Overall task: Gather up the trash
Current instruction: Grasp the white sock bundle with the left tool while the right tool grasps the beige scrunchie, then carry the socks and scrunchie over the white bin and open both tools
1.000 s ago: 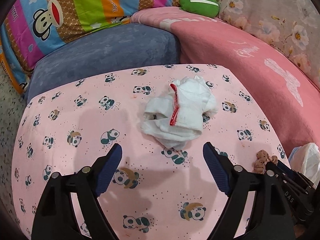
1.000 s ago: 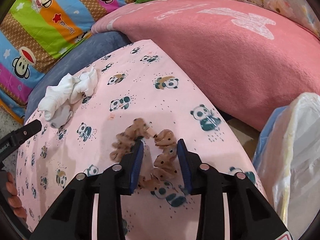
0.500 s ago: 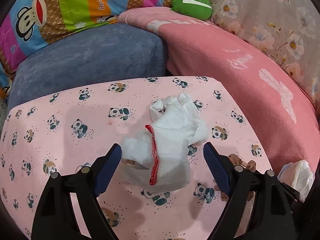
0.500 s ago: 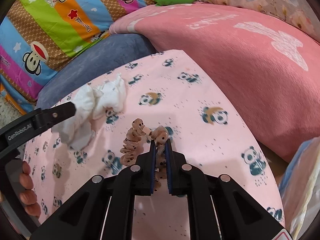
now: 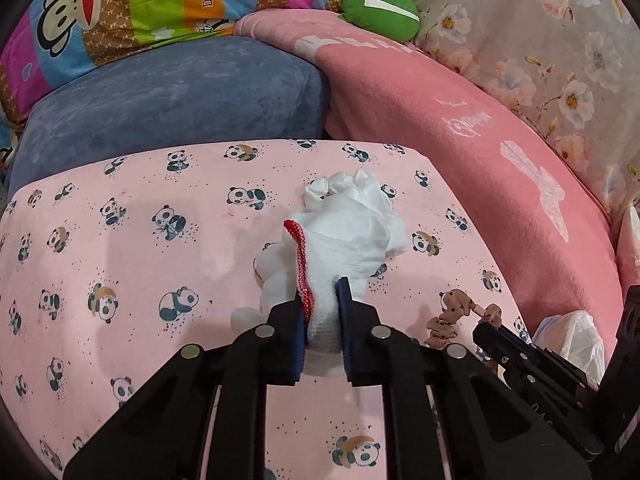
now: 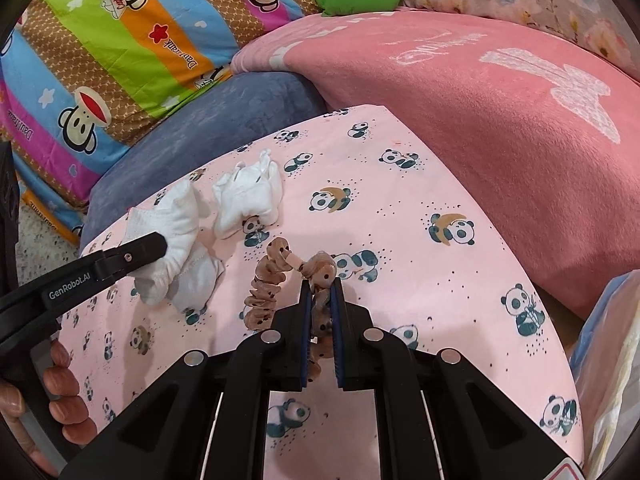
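Observation:
A crumpled white cloth with a red hem (image 5: pixel 348 236) lies on the pink panda-print sheet (image 5: pixel 160 240). My left gripper (image 5: pixel 322 292) is closing, and its pads press the cloth's near end. In the right wrist view the same cloth (image 6: pixel 172 224) lies under the left gripper's finger (image 6: pixel 144 246), with its other white lump (image 6: pixel 248 196) beside it. My right gripper (image 6: pixel 320 286) is shut on a brown spotted scrunchie (image 6: pixel 264 284), which curls away to the left. The scrunchie (image 5: pixel 452 312) also shows at the lower right of the left wrist view.
A white plastic bag (image 5: pixel 576 332) sits off the sheet's right edge, also seen as a bag (image 6: pixel 616 360) at the right. A blue cushion (image 5: pixel 180 92), a pink blanket (image 5: pixel 440 140) and a green pillow (image 5: pixel 380 8) lie beyond. A person's hand (image 6: pixel 60 380) holds the left gripper.
The left gripper moved over the white cloth with open jaws, then closed on its near end. The right gripper closed on the scrunchie and has shifted slightly with it.

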The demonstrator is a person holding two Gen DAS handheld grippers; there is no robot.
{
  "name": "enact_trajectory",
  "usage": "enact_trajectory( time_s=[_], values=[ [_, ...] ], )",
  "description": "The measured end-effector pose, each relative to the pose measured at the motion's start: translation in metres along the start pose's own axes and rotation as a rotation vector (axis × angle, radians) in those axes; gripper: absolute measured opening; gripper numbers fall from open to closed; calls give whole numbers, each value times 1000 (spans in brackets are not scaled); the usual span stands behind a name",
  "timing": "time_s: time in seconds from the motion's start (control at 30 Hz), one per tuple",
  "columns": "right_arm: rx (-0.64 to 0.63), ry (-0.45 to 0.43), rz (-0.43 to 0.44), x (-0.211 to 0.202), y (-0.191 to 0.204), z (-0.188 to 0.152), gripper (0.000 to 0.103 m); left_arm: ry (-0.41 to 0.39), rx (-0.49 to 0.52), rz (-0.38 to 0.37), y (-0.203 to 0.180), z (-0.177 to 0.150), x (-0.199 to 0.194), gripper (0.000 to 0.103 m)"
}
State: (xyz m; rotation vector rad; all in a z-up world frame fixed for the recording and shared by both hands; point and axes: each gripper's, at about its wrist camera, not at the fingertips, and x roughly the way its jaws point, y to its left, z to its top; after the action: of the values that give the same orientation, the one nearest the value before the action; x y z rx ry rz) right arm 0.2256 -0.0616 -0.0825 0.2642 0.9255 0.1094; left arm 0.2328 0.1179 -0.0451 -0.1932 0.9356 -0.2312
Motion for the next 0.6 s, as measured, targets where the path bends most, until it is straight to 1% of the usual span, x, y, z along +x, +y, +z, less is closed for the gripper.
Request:
enact_trajectory(
  time_s=[0.13, 0.37, 0.6],
  values=[
    [1, -11, 12, -14, 1, -7, 10, -13, -12, 2, 3, -12, -18, 11],
    [7, -27, 32, -42, 5, -21, 10, -7, -34, 7, 8, -37, -42, 11],
    [5, -59, 43, -74, 10, -34, 10, -40, -25, 0, 1, -44, -68, 11]
  ],
)
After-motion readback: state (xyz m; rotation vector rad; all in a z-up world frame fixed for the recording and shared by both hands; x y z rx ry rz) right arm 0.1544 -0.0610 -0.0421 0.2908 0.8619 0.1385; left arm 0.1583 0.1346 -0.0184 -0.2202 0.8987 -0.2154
